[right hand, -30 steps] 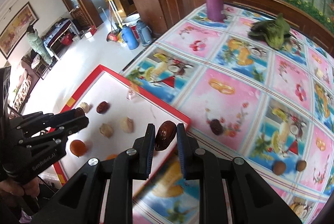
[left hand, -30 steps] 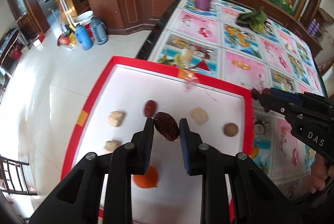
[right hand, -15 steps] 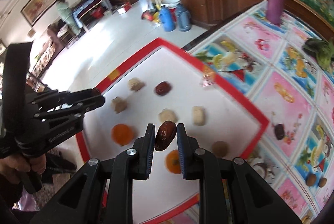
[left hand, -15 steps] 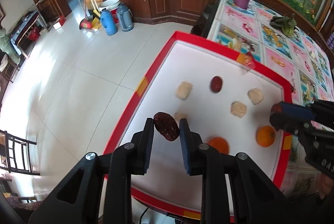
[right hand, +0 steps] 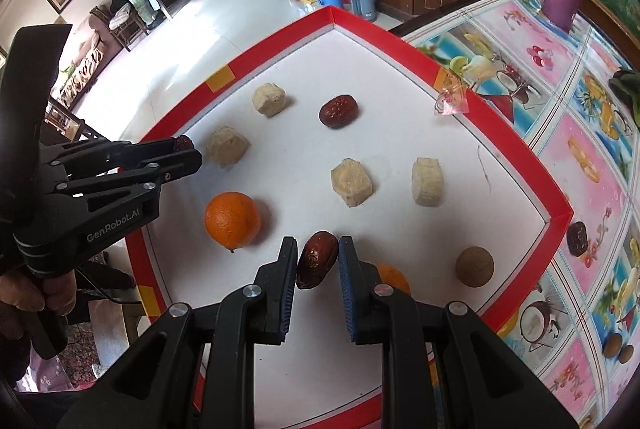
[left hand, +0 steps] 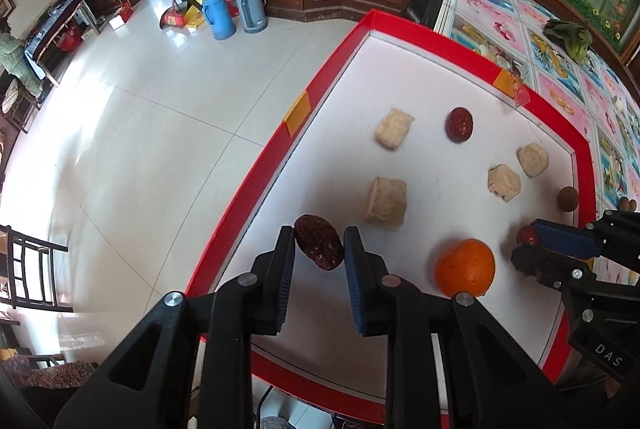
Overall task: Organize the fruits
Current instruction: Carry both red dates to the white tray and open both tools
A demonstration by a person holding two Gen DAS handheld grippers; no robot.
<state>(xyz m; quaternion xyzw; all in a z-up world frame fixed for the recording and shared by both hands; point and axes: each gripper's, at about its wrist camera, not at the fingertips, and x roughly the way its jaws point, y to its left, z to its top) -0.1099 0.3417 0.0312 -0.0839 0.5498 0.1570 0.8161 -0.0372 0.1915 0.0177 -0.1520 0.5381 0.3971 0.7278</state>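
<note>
The left gripper (left hand: 319, 247) is clamped on a dark wrinkled date (left hand: 319, 247), held over the near-left part of the red-rimmed tray (left hand: 256, 173). The right gripper (right hand: 318, 261) pinches a brown glossy date (right hand: 317, 259) above the tray's near side, an orange (right hand: 232, 219) just to its left. On the left tool's body (right hand: 80, 205) white lettering reads "GenRobot.AI"; the right tool's body (left hand: 600, 329) shows "DAS". Pale cubes (right hand: 351, 182) and a third date (right hand: 338, 111) lie farther in on the tray.

red dates (left hand: 319, 247) (right hand: 316, 260): wrinkled, pinched aloft | orange (right hand: 232, 219): on tray
</note>
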